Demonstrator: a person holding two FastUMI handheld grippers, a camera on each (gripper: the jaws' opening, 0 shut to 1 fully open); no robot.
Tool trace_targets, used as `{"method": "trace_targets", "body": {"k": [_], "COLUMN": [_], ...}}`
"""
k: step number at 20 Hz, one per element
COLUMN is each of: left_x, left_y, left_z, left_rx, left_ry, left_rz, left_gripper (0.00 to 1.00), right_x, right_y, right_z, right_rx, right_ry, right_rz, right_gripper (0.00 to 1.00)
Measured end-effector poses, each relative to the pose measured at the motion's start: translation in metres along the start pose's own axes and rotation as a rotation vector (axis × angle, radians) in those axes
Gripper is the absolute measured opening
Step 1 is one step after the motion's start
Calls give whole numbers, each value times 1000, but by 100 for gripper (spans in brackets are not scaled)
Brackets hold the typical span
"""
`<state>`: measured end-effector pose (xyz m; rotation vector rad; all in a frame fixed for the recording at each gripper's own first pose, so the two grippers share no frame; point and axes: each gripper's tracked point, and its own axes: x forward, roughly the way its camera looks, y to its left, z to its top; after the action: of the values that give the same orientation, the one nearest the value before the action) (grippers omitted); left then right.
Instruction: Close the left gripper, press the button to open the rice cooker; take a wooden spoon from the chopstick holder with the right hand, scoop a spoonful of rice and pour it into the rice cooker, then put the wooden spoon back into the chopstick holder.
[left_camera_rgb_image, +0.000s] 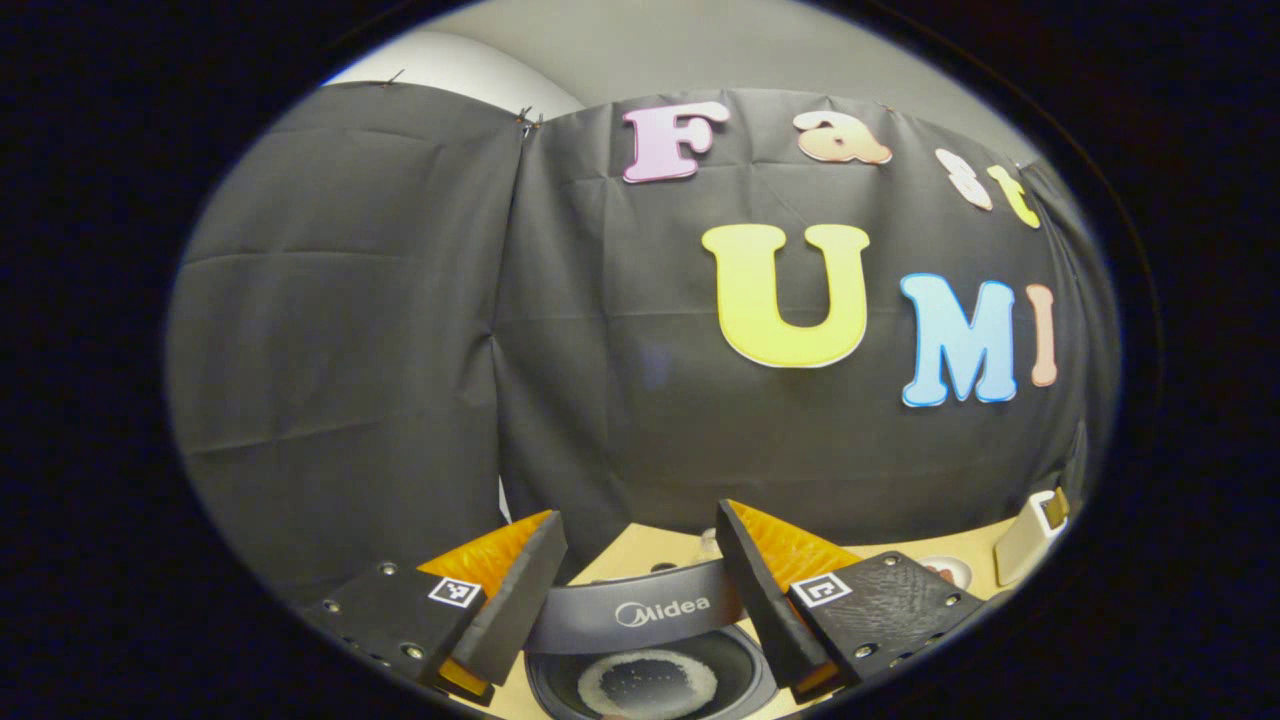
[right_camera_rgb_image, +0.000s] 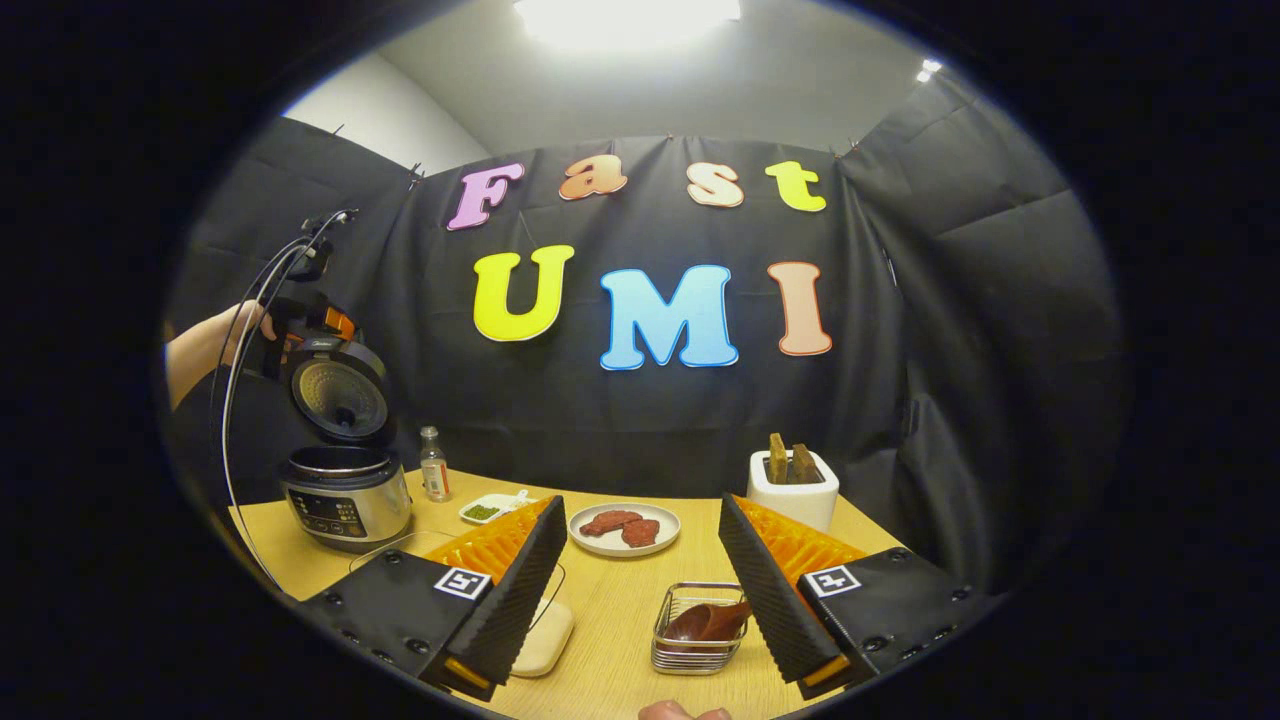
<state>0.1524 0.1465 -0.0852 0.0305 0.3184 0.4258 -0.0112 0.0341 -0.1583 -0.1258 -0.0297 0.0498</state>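
The rice cooker (right_camera_rgb_image: 345, 495) stands at the table's left end with its lid (right_camera_rgb_image: 338, 398) raised. A hand holds my left gripper (right_camera_rgb_image: 300, 335) just above that lid. In the left gripper view, my left gripper (left_camera_rgb_image: 640, 520) is open over the lid's rim (left_camera_rgb_image: 640, 612), and below it the inner pot (left_camera_rgb_image: 650, 682) holds a thin ring of white rice. My right gripper (right_camera_rgb_image: 640, 505) is open and holds nothing. A wooden spoon (right_camera_rgb_image: 705, 622) lies in the wire chopstick holder (right_camera_rgb_image: 665, 645), just inside my right finger (right_camera_rgb_image: 770, 590).
A plate of red slices (right_camera_rgb_image: 625, 527), a small dish of greens (right_camera_rgb_image: 485, 512) and a bottle (right_camera_rgb_image: 433, 465) sit mid-table. A white holder with brown pieces (right_camera_rgb_image: 795, 495) stands at the back right. A pale block (right_camera_rgb_image: 545, 632) lies under my left finger.
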Motion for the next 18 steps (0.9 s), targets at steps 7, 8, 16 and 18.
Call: {"method": "trace_targets", "body": {"k": [7, 8, 16, 18], "left_x": [-44, -46, -50, -57], "left_y": [-26, -29, -34, -32], "left_z": [-99, -117, -173, -173], "left_rx": [-48, -43, 25, 35], "left_ry": [174, 206, 245, 246], "left_rz": [-64, -64, -42, -44], "left_gripper": [94, 94, 95, 95], "right_x": [-19, -22, -42, -46], "right_y": [28, 33, 32, 24], "right_z": [-13, -16, -25, -25], "right_rx": [-6, 0, -3, 5], "right_ry": [-6, -3, 2, -3], "right_rz": [89, 101, 114, 93], "right_gripper": [98, 98, 94, 94]}}
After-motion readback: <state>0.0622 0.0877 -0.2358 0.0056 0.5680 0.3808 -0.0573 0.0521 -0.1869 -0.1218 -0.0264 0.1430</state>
